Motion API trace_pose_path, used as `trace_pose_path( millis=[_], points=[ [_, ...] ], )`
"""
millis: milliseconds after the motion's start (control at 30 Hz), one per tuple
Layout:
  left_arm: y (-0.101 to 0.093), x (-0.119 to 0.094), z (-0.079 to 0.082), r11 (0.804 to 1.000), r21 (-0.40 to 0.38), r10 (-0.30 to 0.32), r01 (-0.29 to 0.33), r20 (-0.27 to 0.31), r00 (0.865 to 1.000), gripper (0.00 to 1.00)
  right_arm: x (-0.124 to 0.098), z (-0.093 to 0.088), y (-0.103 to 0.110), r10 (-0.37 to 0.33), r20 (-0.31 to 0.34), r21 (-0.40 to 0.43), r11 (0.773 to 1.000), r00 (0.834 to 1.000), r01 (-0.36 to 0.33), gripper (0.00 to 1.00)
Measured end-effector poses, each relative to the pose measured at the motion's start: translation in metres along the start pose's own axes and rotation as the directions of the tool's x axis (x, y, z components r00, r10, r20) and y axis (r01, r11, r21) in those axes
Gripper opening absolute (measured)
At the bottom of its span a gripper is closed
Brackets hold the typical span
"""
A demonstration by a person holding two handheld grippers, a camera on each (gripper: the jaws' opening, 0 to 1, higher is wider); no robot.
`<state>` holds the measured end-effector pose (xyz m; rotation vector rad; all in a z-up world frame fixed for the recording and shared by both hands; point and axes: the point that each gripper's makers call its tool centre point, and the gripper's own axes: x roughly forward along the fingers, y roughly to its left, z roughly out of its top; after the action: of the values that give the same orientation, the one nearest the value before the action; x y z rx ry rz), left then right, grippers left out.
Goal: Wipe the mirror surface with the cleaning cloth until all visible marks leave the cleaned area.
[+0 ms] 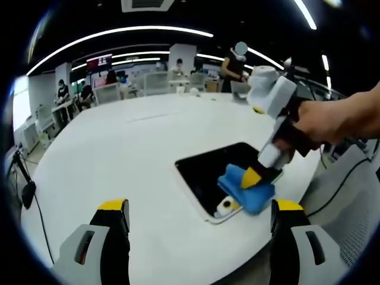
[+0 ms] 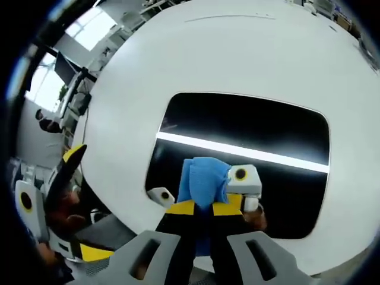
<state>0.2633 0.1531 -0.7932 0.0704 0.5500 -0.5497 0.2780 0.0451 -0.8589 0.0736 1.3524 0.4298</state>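
Note:
The mirror (image 1: 208,169) is a dark rounded rectangle lying flat on the white table. A blue cleaning cloth (image 1: 248,191) rests on its near right corner. My right gripper (image 1: 259,176), held by a hand, comes in from the right and is shut on the cloth. In the right gripper view the jaws of my right gripper (image 2: 205,208) pinch the blue cloth (image 2: 203,177) against the mirror (image 2: 255,127), which reflects a bright ceiling light strip. My left gripper (image 1: 200,206) hovers open over the table's near edge, short of the mirror, holding nothing; it also appears as my left gripper (image 2: 59,178) at the left edge.
The round white table (image 1: 130,142) stretches far beyond the mirror. Its near edge runs just past the mirror's corner. Chairs (image 1: 107,92), desks and seated people stand at the back, and a person (image 1: 236,62) stands at the far right. Cables (image 1: 27,190) hang at the left.

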Motion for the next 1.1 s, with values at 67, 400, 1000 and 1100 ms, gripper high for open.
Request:
trace_pose_path(
  millis=[67,400,1000,1100],
  points=[
    [0.0,0.0,0.001,1.0,0.001,-0.001,0.001,0.002,1.0,1.0,0.001,0.001,0.005,0.005,0.002,0.001,1.0,1.0,-0.005,0.02],
    [0.0,-0.001,0.001,1.0,-0.009,0.004,-0.004,0.007,1.0,1.0,0.01,0.006,0.028,0.037,0.005,-0.012,0.999,0.999,-0.037,0.02],
    [0.0,-0.002,0.002,1.0,0.0,0.006,-0.006,0.007,1.0,1.0,0.019,0.012,0.046,0.077,-0.005,-0.001,0.997,0.997,-0.077,0.02],
    [0.0,-0.002,0.001,1.0,0.002,0.005,-0.005,0.003,1.0,1.0,0.021,0.013,0.047,0.057,-0.013,-0.03,0.998,0.998,-0.057,0.02]
  ],
)
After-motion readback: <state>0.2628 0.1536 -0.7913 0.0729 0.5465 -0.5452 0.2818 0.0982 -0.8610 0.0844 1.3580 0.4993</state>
